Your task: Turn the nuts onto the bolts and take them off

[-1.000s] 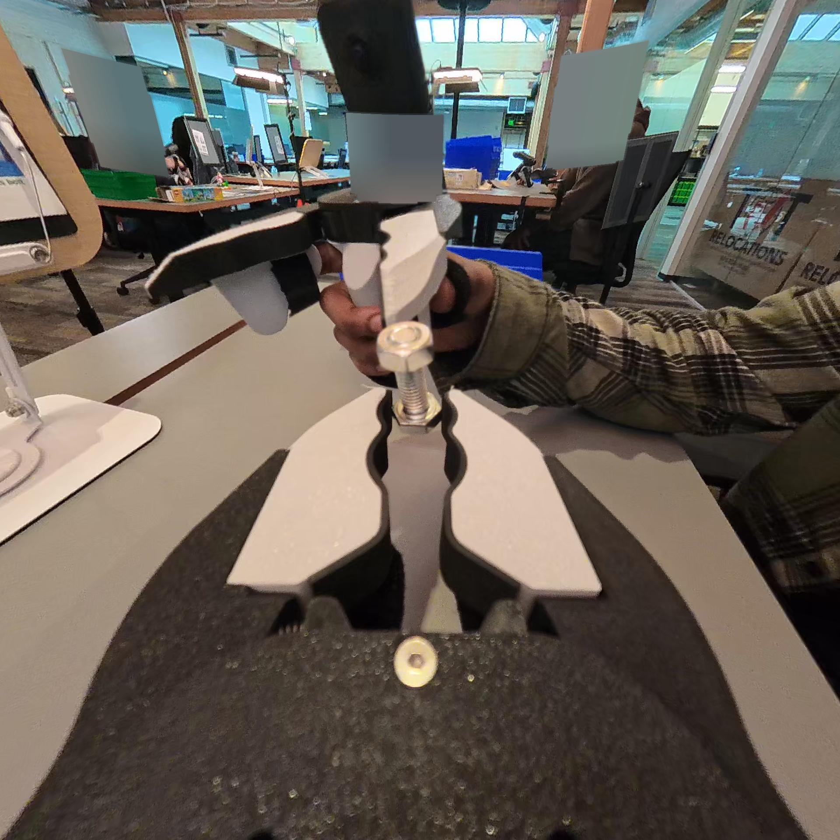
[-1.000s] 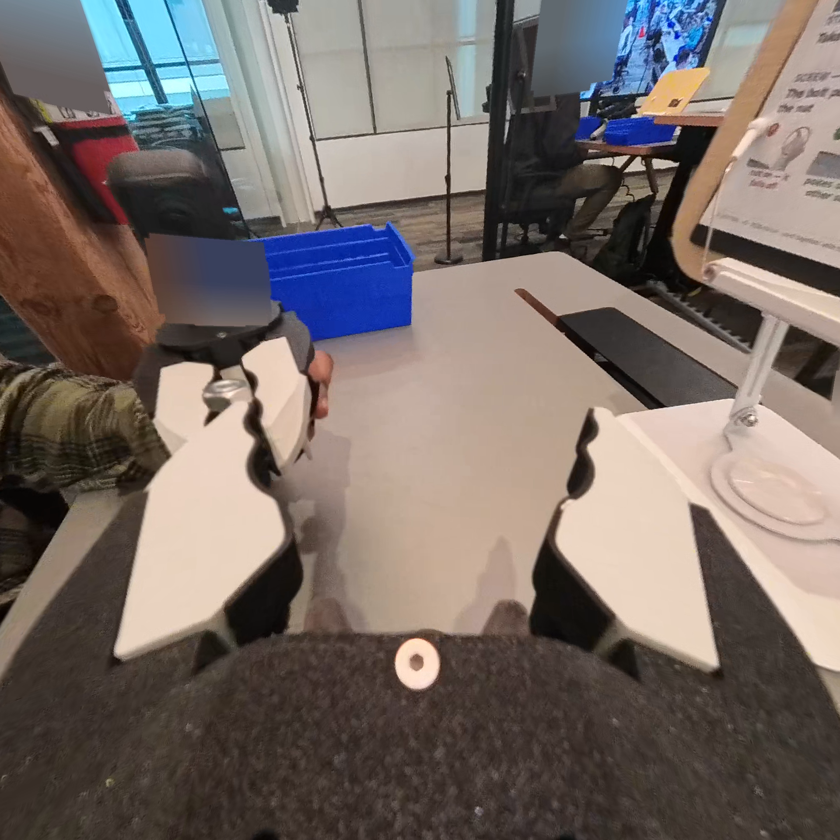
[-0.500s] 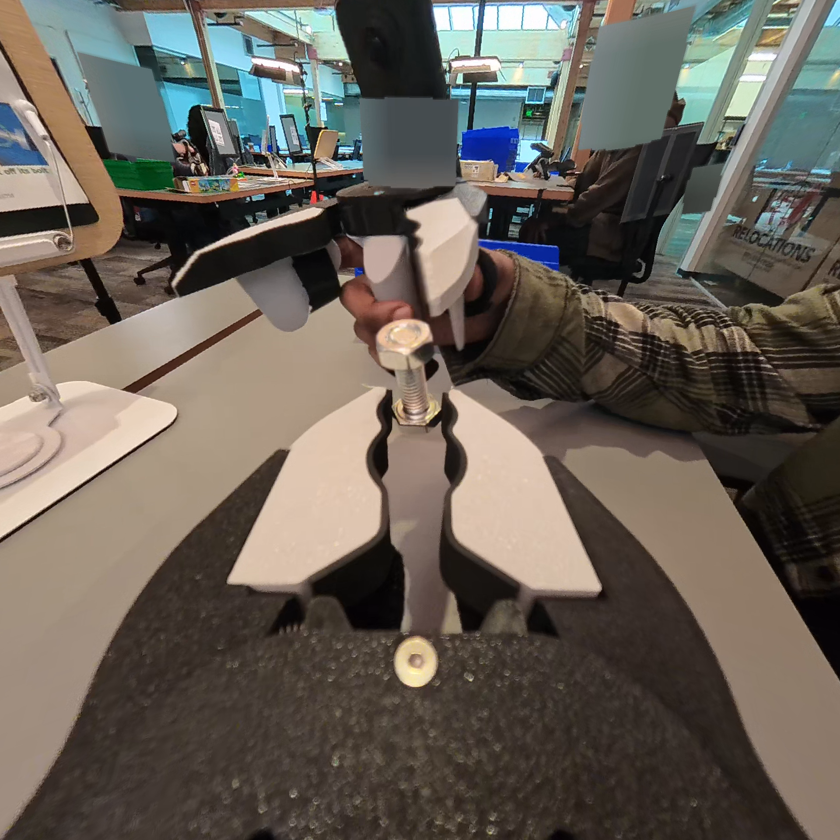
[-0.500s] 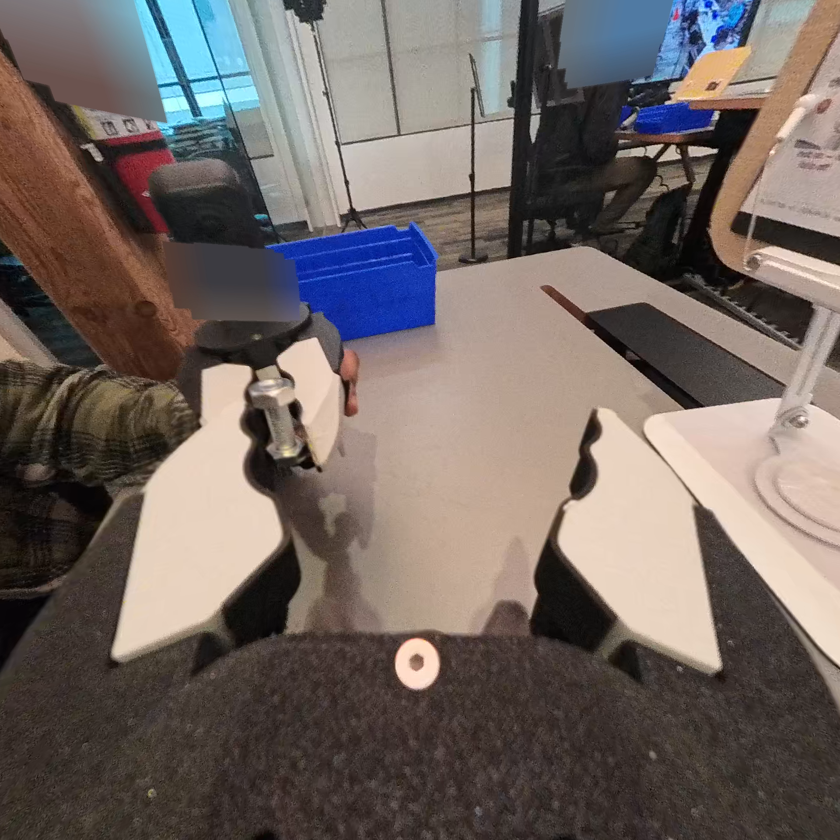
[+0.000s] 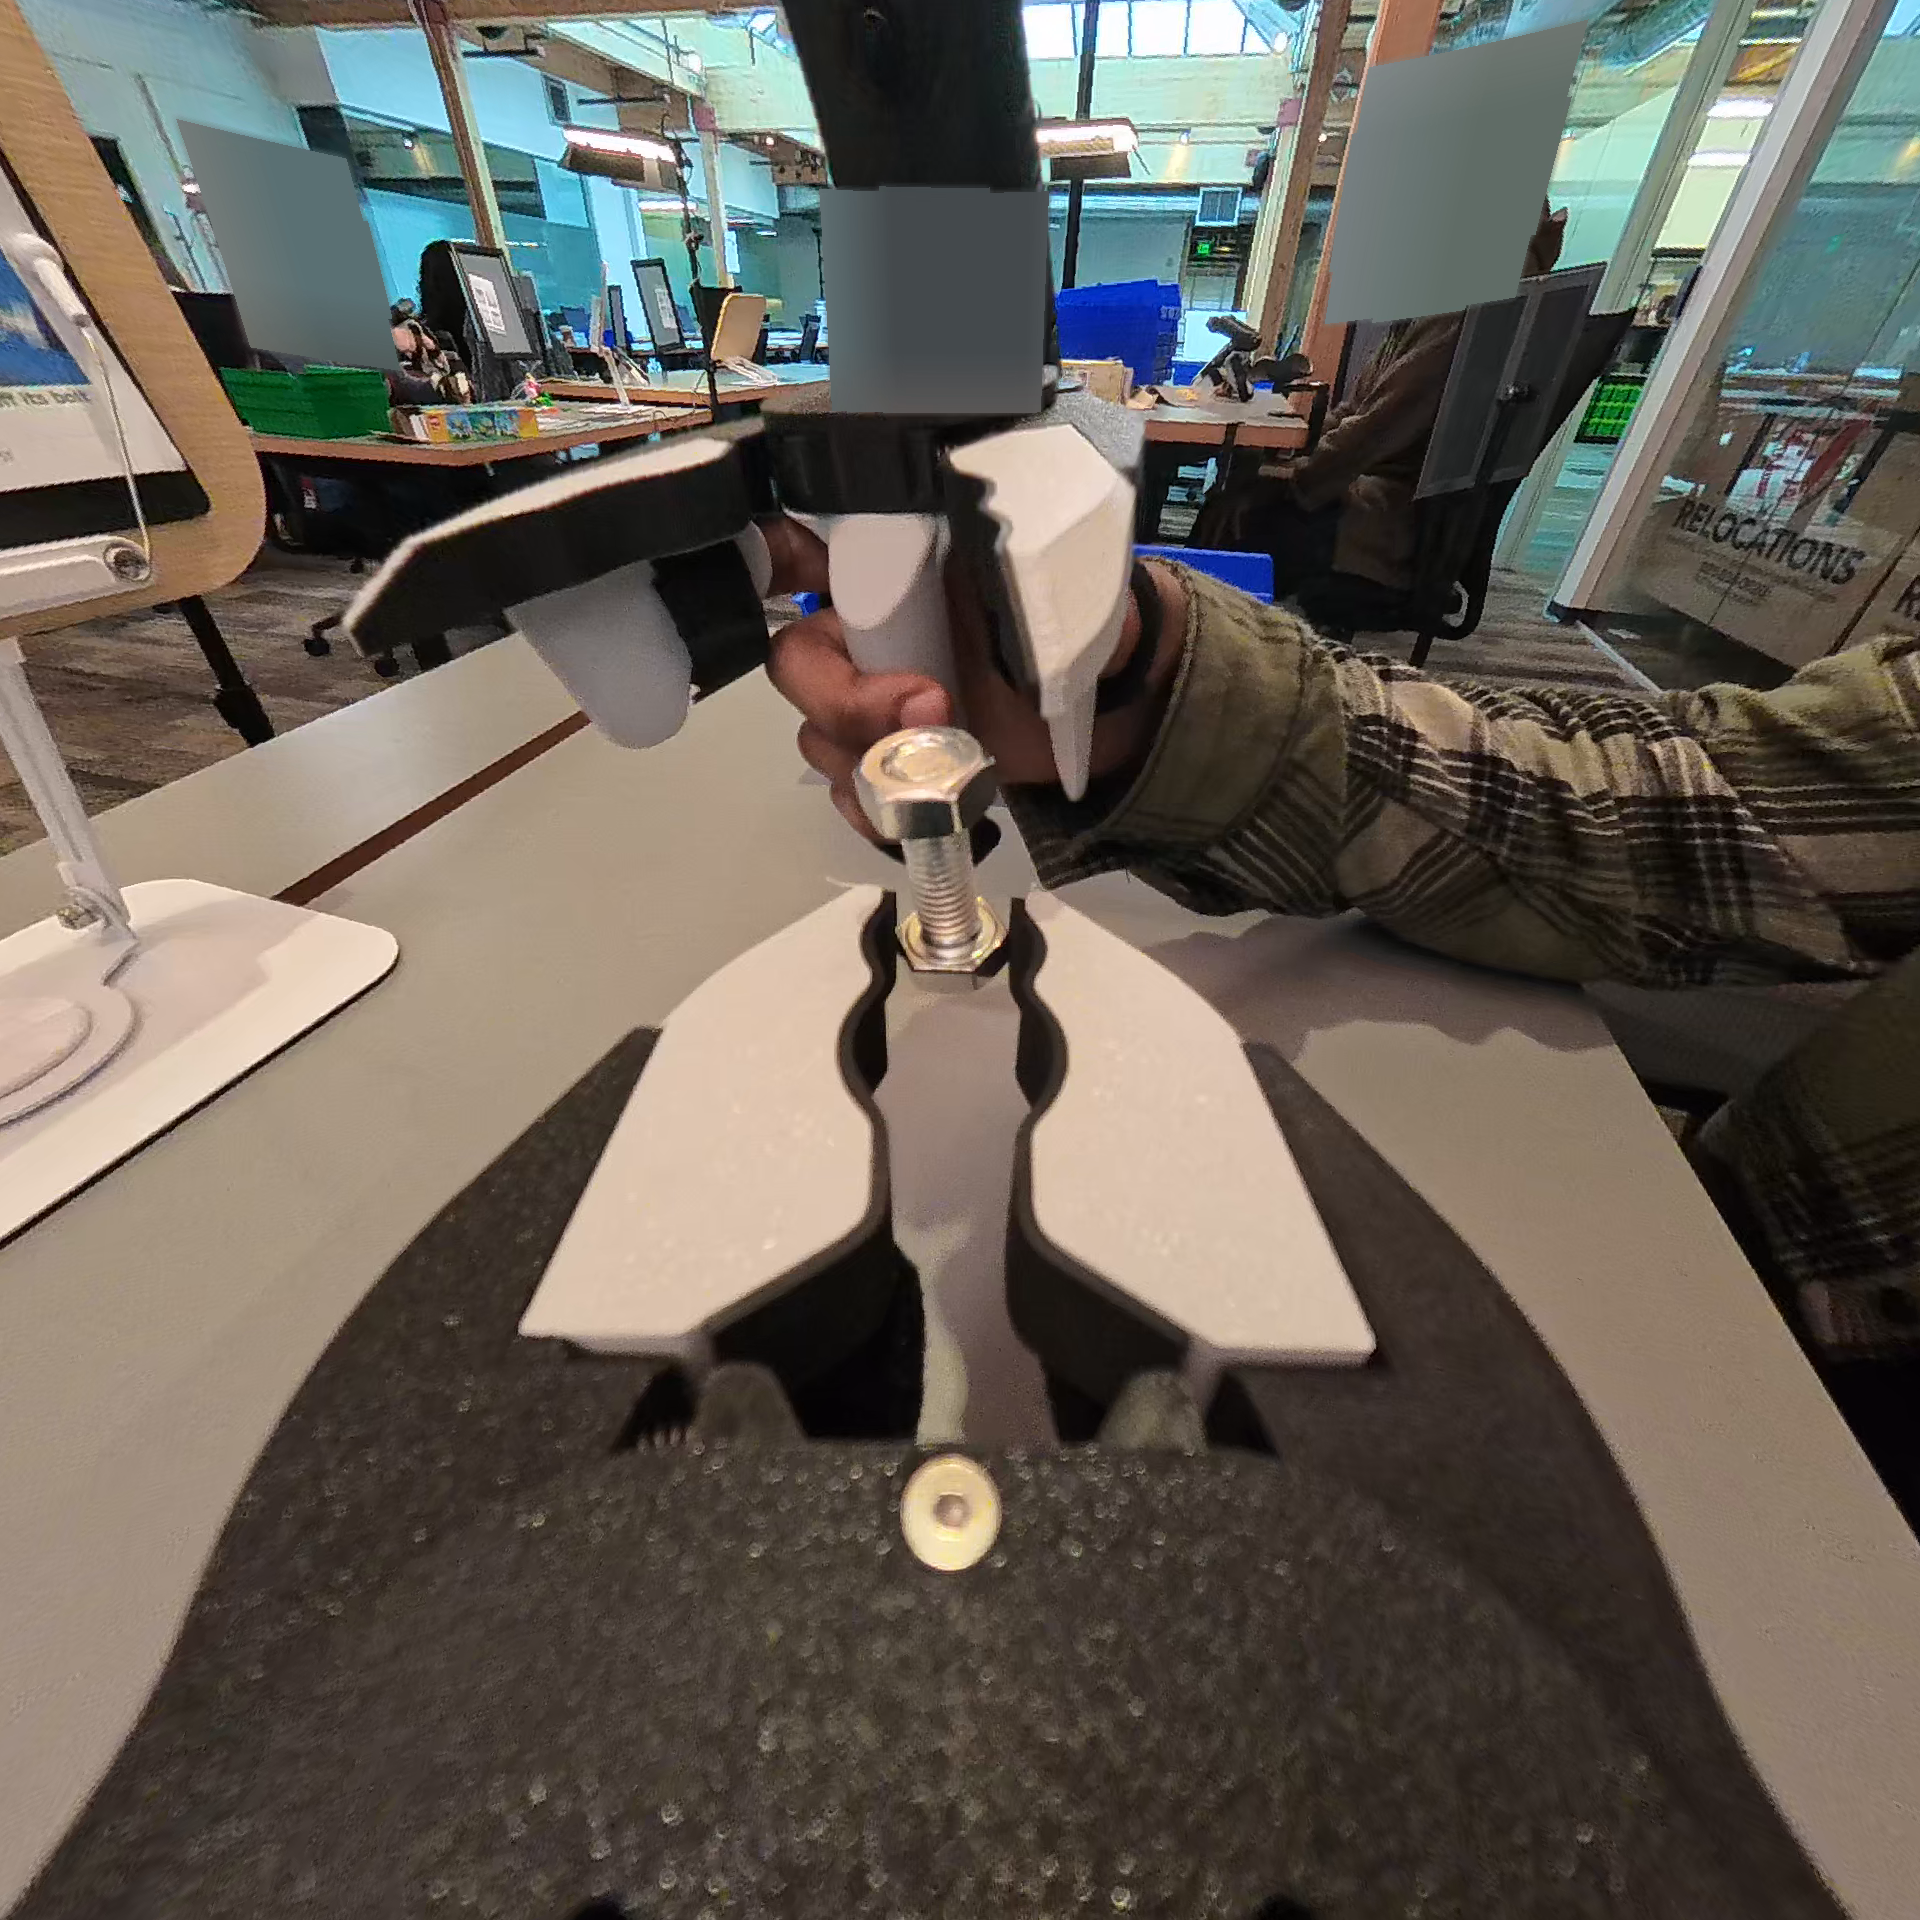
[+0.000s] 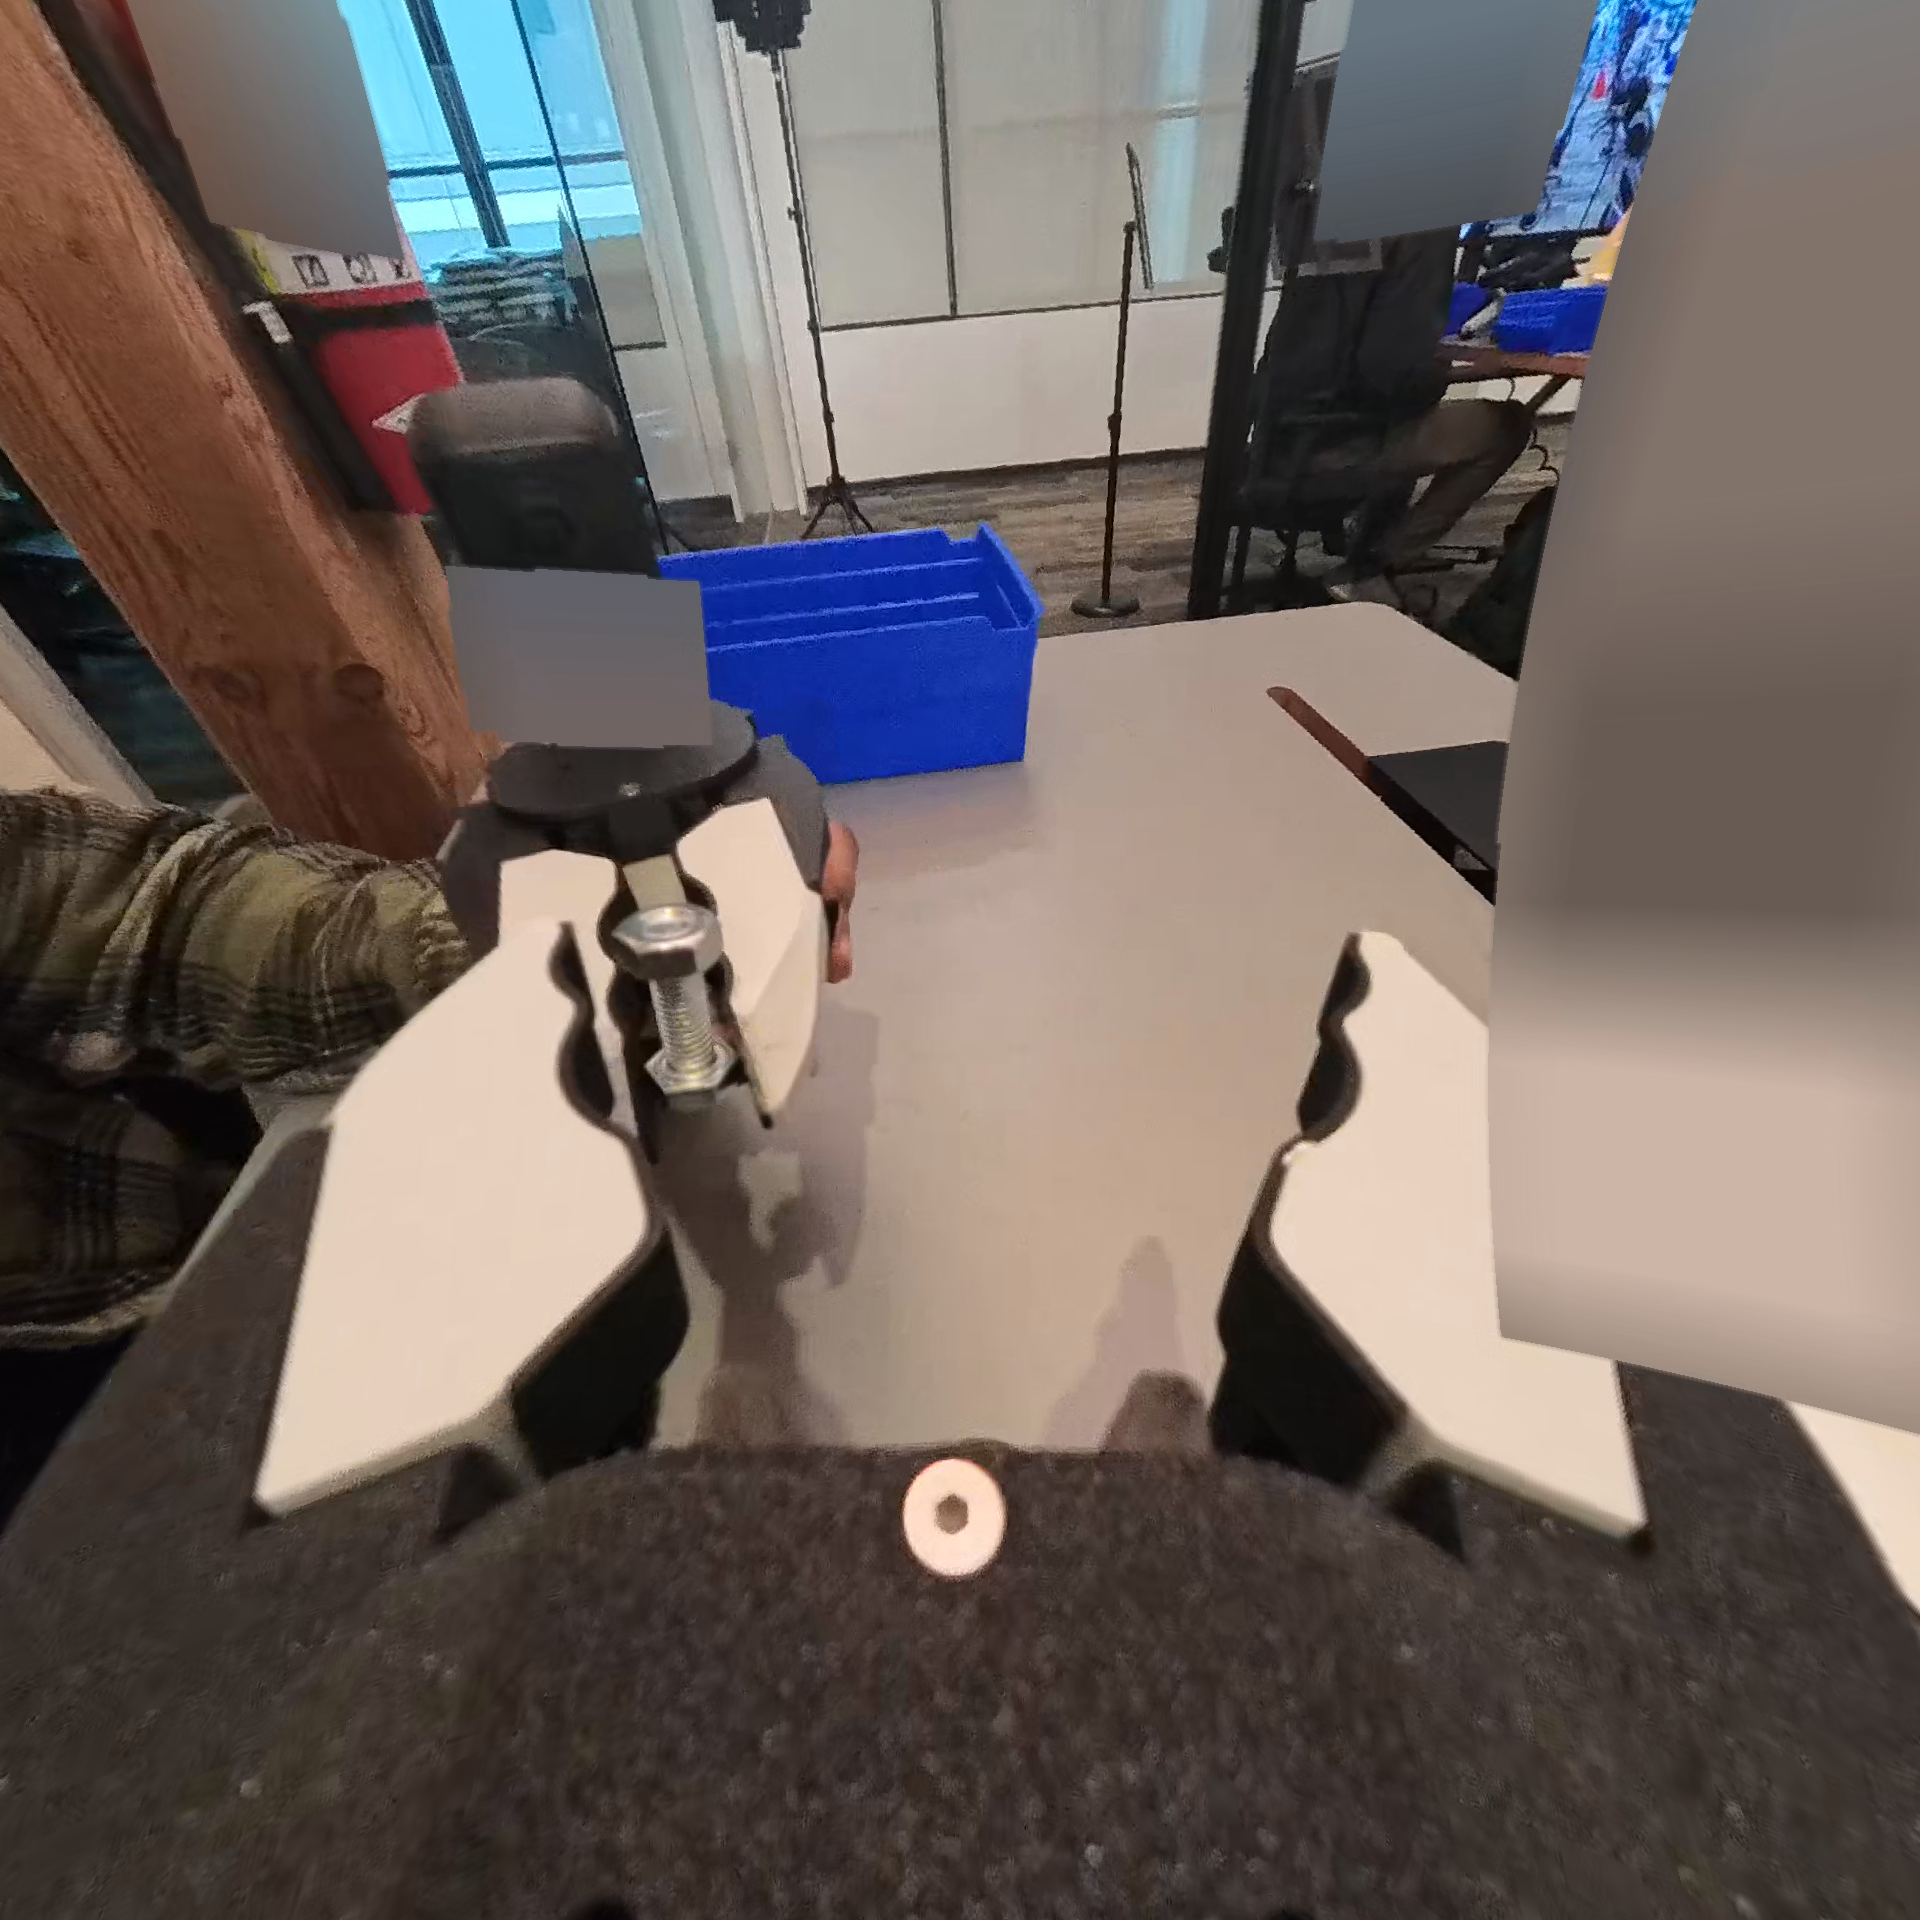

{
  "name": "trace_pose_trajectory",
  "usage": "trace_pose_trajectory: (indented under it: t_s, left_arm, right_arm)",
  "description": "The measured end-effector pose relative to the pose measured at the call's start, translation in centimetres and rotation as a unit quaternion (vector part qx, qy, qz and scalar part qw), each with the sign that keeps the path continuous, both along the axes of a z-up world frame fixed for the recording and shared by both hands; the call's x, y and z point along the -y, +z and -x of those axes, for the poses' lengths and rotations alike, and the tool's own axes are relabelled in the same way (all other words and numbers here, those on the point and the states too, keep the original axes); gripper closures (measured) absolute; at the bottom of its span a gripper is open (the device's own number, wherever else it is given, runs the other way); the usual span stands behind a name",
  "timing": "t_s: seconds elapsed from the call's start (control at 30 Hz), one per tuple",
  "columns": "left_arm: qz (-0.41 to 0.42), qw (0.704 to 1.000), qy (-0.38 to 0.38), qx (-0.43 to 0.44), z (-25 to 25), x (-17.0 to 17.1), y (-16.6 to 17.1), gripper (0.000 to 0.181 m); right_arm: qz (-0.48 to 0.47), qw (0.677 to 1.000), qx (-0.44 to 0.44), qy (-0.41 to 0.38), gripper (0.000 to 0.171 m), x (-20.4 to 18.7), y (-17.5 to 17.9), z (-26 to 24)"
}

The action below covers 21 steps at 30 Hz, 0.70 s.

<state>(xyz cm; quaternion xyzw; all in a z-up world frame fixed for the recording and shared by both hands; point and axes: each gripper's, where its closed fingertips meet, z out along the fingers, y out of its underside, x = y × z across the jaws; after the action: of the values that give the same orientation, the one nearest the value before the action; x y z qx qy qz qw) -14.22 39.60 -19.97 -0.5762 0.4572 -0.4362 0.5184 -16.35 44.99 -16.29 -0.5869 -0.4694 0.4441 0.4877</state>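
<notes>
Gripping: the left tongs (image 5: pixel 948 940) are closed onto a silver hex nut (image 5: pixel 950 948), pinched between their two white fingertips.
Bolt: a silver threaded bolt (image 5: pixel 933 831) stands up out of that nut, tilted slightly, with its hex head at the top and bare thread showing between head and nut.
Bolt seen from the right wrist view: the same bolt (image 6: pixel 681 997) and nut (image 6: pixel 688 1070) appear at the left, held in the other tool's white fingers above the worktop.
Right tongs: the right tongs (image 6: pixel 956 1039) are spread wide and hold nothing; only bare grey worktop shows between their fingers.
Right tongs seen from the left wrist view: they (image 5: pixel 800 582) hang just behind and above the bolt head, jaws apart, not touching it.
Hand: a hand (image 5: pixel 883 717) in a green plaid sleeve (image 5: pixel 1507 821) grips the handle of the right tool directly behind the bolt.
Worktop: a pale grey worktop (image 6: pixel 1091 883) lies under both tools.
Blue bin: a blue plastic bin (image 6: pixel 862 655) sits at the far edge of the worktop, well apart from the bolt.
Stand: a white flat-based stand (image 5: pixel 166 997) rests on the worktop to the left in the left wrist view.
Background: an open office with desks, chairs and seated people.
</notes>
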Motion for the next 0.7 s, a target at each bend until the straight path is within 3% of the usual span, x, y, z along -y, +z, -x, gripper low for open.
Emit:
trace_pose_trajectory:
  t_s: [0.2,0.37,0.47,0.7]
  left_arm:
    - [0.001,1.000,0.000,0.002,0.1,0.0,0.1,0.161]
    - [-0.001,1.000,-0.002,0.001,-0.1,0.1,0.1,0.161]
    - [0.001,1.000,-0.001,-0.001,-0.1,0.0,-0.1,0.161]
    - [-0.007,1.000,0.001,-0.001,0.0,0.1,0.2,0.161]
  right_arm:
    - [0.002,0.999,0.018,-0.046,0.046,-2.0,-1.0,-1.4]
    - [0.002,1.000,-0.008,0.007,0.043,0.2,0.2,0.0]
    - [-0.014,0.999,0.030,-0.016,0.040,-0.4,-0.8,0.3]
    - [-0.001,1.000,0.000,-0.009,0.043,-0.4,0.1,-0.7]
